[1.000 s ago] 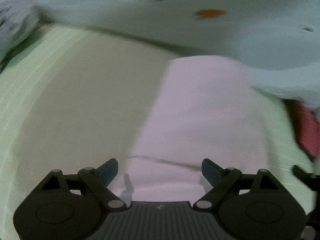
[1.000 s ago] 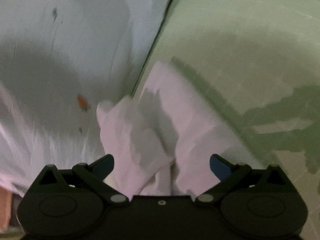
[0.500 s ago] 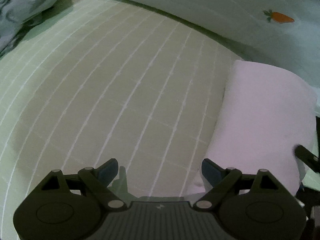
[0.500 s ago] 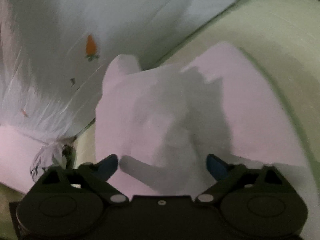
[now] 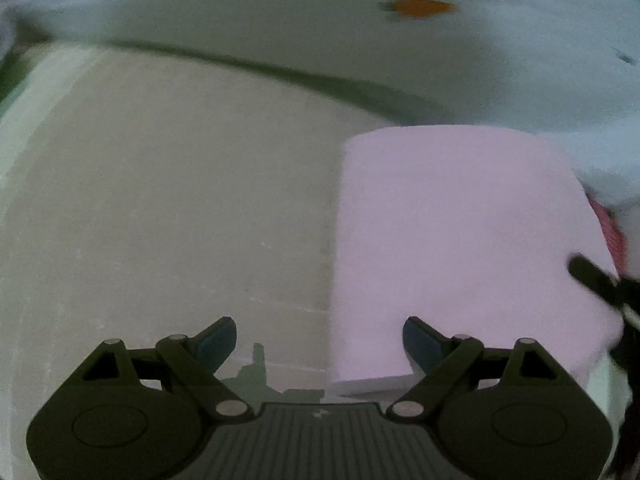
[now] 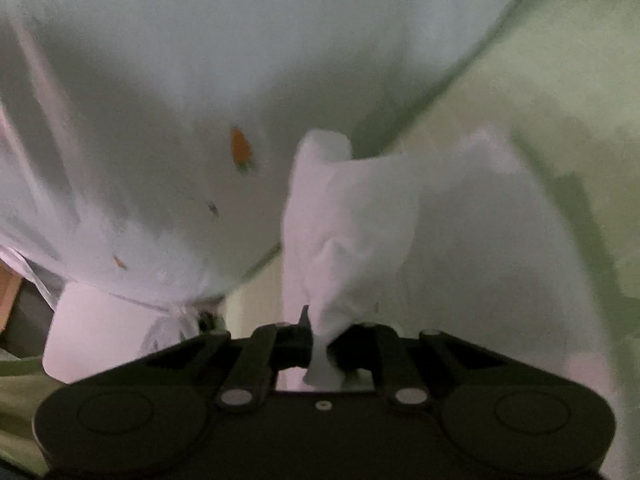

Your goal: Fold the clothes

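Right tool [image 6: 320,344] pinches a bunched fold of the pink garment [image 6: 460,248]; left tool [image 5: 320,340] hangs spread wide above the green sheet [image 5: 160,200], holding nothing

We take this for a home bedroom: a bed in pale green sheet with thin white lines [image 5: 168,208] and a white carrot-printed duvet [image 6: 200,80].

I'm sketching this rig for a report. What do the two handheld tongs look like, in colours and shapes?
Both are matte black. The left tongs have two round housings with disc insets, angled linkage arms with silver pivot pins, blue fingertip pads and a ribbed grey centre plate bearing a small light mark. The right tongs have the same black housings and silver pins, with a smooth centre and one small screw.
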Motion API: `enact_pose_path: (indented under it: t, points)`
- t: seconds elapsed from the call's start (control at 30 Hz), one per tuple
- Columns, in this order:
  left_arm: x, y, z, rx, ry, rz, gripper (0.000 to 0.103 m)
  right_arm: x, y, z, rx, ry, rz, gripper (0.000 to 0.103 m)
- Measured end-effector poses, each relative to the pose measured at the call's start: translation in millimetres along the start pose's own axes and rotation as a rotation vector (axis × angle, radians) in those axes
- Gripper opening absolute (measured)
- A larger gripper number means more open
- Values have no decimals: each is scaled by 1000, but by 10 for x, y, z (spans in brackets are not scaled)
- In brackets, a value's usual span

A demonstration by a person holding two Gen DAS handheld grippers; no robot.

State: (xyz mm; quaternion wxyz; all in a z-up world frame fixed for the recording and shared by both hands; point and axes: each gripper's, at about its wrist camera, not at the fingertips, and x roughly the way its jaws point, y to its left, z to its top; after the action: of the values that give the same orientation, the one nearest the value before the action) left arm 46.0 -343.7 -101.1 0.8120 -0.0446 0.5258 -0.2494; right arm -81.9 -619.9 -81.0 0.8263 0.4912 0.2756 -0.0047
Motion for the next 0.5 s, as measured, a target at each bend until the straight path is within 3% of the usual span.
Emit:
enact_pose_path:
  t: [0.07,0.1,0.13,0.17,0.2,0.27,0.3,0.5]
  points:
    - [52,-121,-11,55,2,-27,91,-134,-18,179,-58,-13,-95,11]
    - [96,-164,-12,73,10,-32,91,-99,-63,240,-105,14,-180,23]
    - [153,-189,-8,82,24,-28,91,-59,-110,298,-153,42,-267,47]
    - [200,-199,-2,88,34,-27,91,-8,-181,314,-165,64,-356,52]
    - [235,-191,5,89,36,-30,91,15,-223,280,-175,73,-376,53]
    - [297,-130,41,70,43,-45,93,59,-304,207,-195,91,-410,69]
    - [322,-101,48,53,48,-58,93,66,-323,154,-195,85,-407,82]
    - [556,-119,93,-6,93,-131,97,110,-507,-20,-94,26,-389,99]
